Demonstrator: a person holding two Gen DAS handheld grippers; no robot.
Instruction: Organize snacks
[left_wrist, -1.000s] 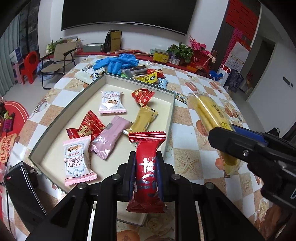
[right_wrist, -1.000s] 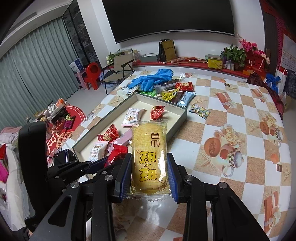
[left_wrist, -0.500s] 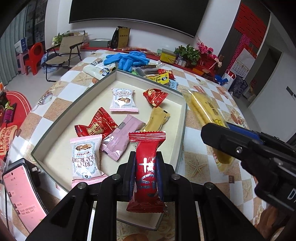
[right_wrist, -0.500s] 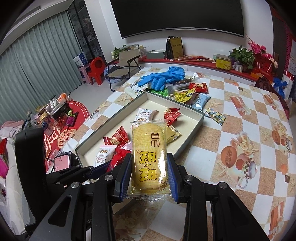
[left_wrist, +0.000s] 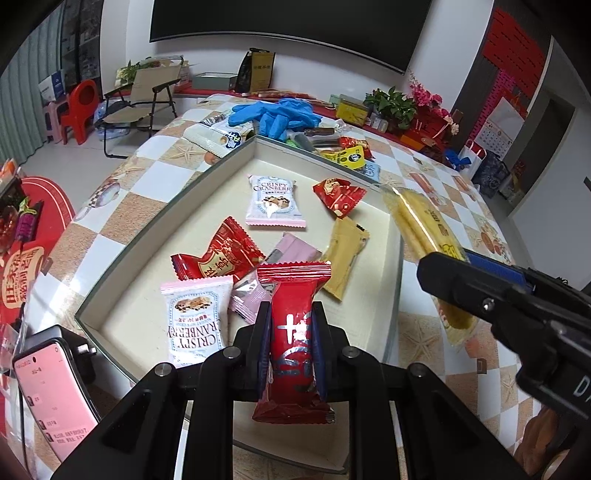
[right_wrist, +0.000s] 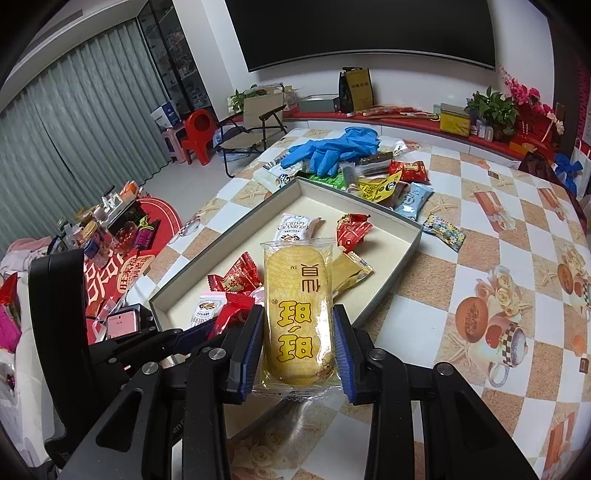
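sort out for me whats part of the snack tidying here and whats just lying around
Part of the job:
- red snack pack in the left gripper
- yellow cracker pack in the right gripper
- tray
- loose snacks beyond it

Just lying about:
- blue gloves
- pink-screened phone
- folding chair

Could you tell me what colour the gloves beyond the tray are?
The gloves are blue, clearest in the right wrist view.

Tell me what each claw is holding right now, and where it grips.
Left claw pinches the red snack packet across its middle. Right claw pinches the yellow cake packet by its long sides, lower half.
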